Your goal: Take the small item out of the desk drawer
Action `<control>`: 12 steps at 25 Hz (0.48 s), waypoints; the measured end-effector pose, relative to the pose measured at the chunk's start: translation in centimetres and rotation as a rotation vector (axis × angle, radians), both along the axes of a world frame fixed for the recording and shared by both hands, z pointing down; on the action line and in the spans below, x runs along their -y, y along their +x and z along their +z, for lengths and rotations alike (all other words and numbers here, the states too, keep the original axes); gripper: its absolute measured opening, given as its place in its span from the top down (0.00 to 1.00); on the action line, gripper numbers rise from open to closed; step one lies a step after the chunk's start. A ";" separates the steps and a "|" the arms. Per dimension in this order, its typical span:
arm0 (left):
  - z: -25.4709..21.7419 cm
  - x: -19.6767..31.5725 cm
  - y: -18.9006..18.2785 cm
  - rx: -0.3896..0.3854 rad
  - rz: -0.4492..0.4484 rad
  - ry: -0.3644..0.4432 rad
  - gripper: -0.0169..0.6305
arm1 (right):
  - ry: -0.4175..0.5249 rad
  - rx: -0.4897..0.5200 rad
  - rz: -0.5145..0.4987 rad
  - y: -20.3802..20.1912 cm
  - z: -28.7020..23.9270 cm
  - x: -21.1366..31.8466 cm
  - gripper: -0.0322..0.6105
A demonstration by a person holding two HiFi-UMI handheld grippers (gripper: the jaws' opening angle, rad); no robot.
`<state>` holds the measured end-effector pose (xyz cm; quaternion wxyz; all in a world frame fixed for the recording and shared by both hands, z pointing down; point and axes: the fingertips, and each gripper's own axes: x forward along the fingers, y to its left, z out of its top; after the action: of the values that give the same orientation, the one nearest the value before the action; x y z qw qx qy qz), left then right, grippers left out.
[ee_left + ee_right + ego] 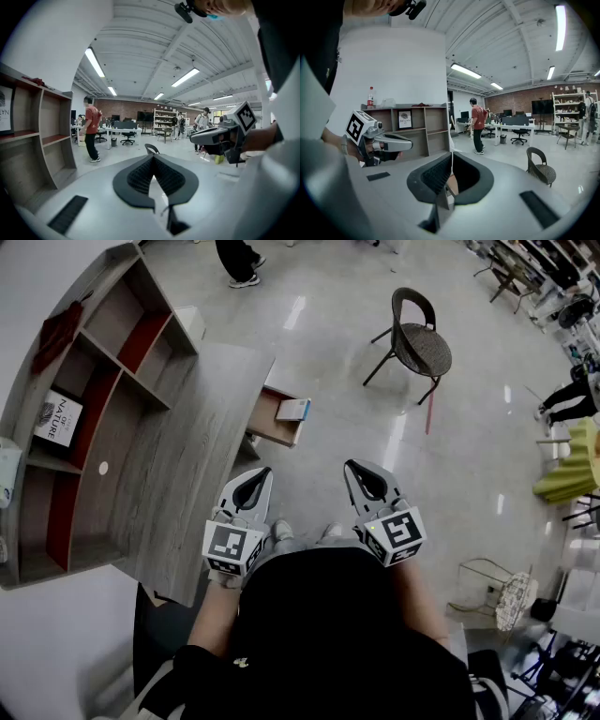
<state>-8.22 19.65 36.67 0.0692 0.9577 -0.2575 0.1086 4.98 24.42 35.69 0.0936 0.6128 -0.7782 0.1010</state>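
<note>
The desk drawer stands pulled out from the right side of the grey wooden desk. A small blue-and-white item lies in it at the far end. Both grippers are held close to the person's body, short of the drawer and apart from it. My left gripper is shut with nothing in it, and its tips meet in the left gripper view. My right gripper is shut and empty too, with its pads together in the right gripper view. Each gripper view shows the other gripper beside it.
A shelf unit with a book stands on the desk at the left. A dark wicker chair and a red stick are on the floor beyond. A person's legs show at the top. A wire stool stands at the right.
</note>
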 end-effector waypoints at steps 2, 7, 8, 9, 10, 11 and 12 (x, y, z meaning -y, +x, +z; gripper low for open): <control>0.3 0.5 -0.9 -0.003 0.009 0.001 0.96 | -0.003 -0.007 0.001 -0.9 0.2 0.5 0.95; 1.3 1.7 -2.8 0.003 0.036 0.003 0.96 | -0.017 -0.028 0.006 -3.1 0.8 2.1 0.95; 1.5 1.9 -3.2 0.003 0.044 0.000 0.96 | -0.020 -0.031 0.010 -3.6 0.9 2.4 0.95; 1.8 2.2 -3.6 0.005 0.052 -0.003 0.96 | -0.021 -0.031 0.016 -4.0 1.0 2.7 0.95; 2.1 2.4 -3.9 0.010 0.061 -0.004 0.96 | -0.020 -0.028 0.025 -4.3 1.2 3.0 0.95; 2.5 2.7 -4.2 0.019 0.068 0.000 0.96 | -0.020 -0.021 0.037 -4.4 1.4 3.3 0.95; 2.9 3.0 -4.4 0.028 0.073 0.006 0.96 | -0.022 -0.012 0.050 -4.5 1.6 3.5 0.95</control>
<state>-12.59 16.63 39.55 0.0587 0.9649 -0.2238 0.1239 0.48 20.90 37.26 0.1024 0.6316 -0.7608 0.1083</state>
